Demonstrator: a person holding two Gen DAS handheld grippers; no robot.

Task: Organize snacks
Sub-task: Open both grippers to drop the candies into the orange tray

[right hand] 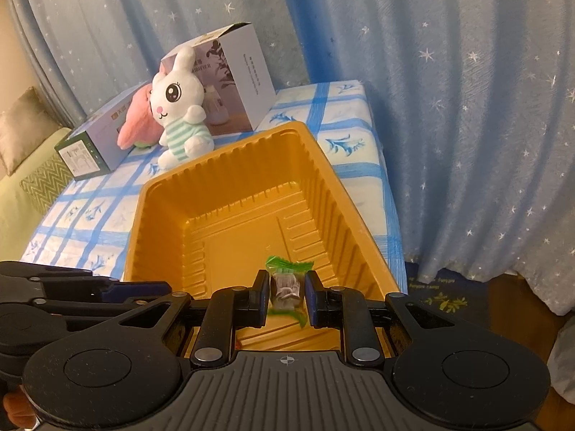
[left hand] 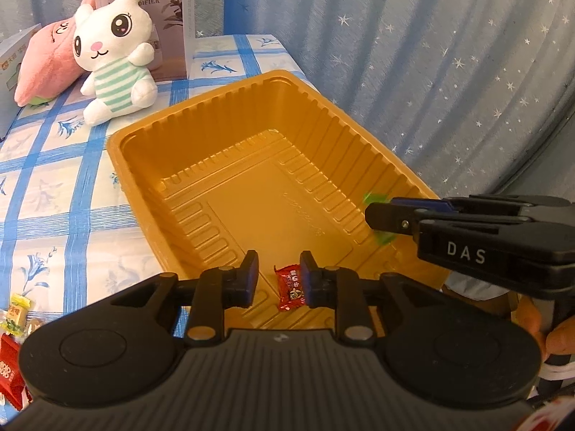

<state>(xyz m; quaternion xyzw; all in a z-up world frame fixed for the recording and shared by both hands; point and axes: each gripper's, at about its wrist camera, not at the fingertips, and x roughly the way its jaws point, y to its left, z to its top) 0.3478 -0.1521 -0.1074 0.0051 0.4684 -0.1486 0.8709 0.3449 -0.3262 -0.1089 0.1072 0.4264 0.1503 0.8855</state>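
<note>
Left wrist view: left hand-held gripper (left hand: 278,278) parted, gripping nothing; red-wrapped candy (left hand: 290,287) lies on the near floor of the gold plastic tray (left hand: 230,136). Right wrist view alone shows the right hand-held gripper (right hand: 286,296) clamped on a green-wrapped candy (right hand: 286,289) above the tray's near end.

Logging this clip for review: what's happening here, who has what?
A person with a gripper in each hand is sorting wrapped candies into a gold plastic tray on a blue-checked tablecloth. The left gripper stands open over the tray's near end, a red-wrapped candy lying on the tray floor between its fingers. The right gripper is shut on a green-wrapped candy, held over the tray. More candies wait on the cloth.
</note>
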